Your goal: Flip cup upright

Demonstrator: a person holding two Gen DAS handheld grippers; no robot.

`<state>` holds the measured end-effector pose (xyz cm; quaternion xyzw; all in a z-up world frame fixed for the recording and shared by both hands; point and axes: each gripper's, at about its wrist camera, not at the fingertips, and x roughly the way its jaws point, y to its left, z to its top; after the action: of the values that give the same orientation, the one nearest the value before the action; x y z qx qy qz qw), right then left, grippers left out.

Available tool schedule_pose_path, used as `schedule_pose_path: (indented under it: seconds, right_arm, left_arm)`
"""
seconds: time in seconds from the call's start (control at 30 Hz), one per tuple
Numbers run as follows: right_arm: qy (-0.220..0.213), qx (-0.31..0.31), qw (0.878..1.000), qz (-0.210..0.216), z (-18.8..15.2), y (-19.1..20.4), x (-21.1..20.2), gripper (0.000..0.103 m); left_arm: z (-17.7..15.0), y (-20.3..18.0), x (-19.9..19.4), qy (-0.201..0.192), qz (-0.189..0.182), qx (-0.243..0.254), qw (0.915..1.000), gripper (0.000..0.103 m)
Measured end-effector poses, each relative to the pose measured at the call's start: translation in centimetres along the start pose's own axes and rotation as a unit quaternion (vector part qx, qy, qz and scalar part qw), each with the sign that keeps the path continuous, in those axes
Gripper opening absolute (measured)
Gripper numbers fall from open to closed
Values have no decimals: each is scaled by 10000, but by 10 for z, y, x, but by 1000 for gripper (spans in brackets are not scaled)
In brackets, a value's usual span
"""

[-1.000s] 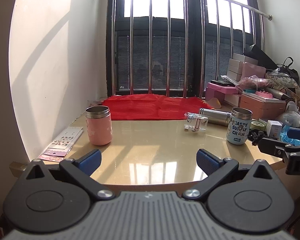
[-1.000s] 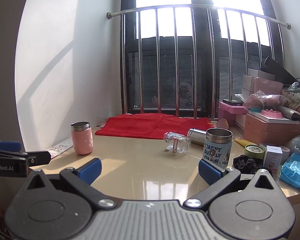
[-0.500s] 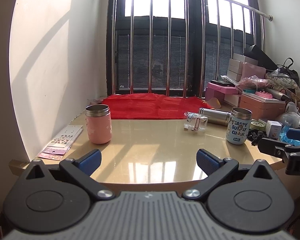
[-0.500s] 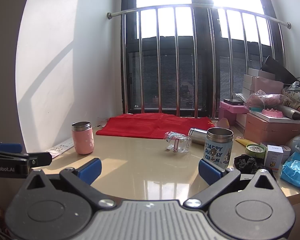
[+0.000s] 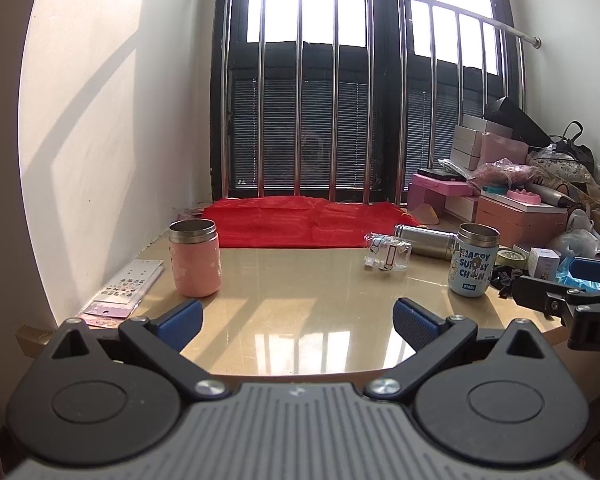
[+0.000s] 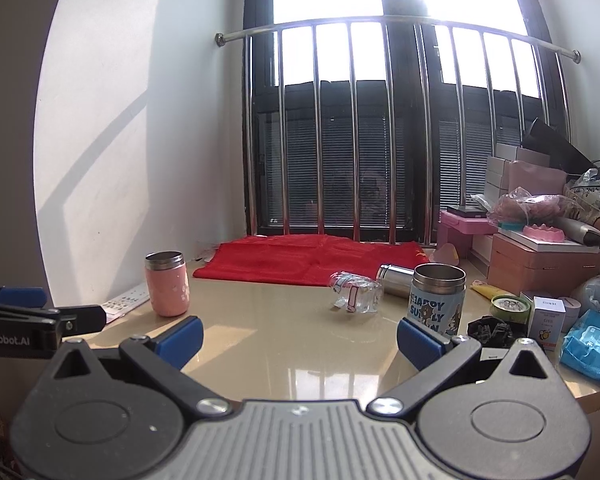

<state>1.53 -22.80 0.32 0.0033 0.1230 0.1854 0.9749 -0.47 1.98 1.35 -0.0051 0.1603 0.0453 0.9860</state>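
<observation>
A: Where are the cups?
B: 2 stand upright on the desk (image 5: 300, 300): the pink cup (image 5: 195, 257) at left, the blue cup (image 5: 473, 259) at right.
A: And the grippers?
B: The left hand-held gripper (image 5: 298, 316) and the right hand-held gripper (image 6: 299, 336) are both spread wide, holding nothing, at the desk's near edge.

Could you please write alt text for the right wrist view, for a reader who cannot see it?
An open right gripper faces a glossy table where a clear cup lies on its side between an upright pink tumbler and blue tumbler.
</observation>
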Motion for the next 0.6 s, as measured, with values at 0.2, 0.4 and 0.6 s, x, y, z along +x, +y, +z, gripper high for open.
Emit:
schedule_pose_path:
  seconds: [0.2,0.4,0.6]
  right_arm:
    - [-26,-11,10000,-5,1,0,-1,103]
    - [-26,-11,10000,-8,0,1,-1,103]
    - [-27,-13,10000,-11,1,1,-1,103]
  left_arm:
    - [-1,-1,-1,-18,-13,5,10000,103]
    - [-1,0,0,-5,-36,11,10000,103]
    - [0,1,-1,0,-76,32,10000,103]
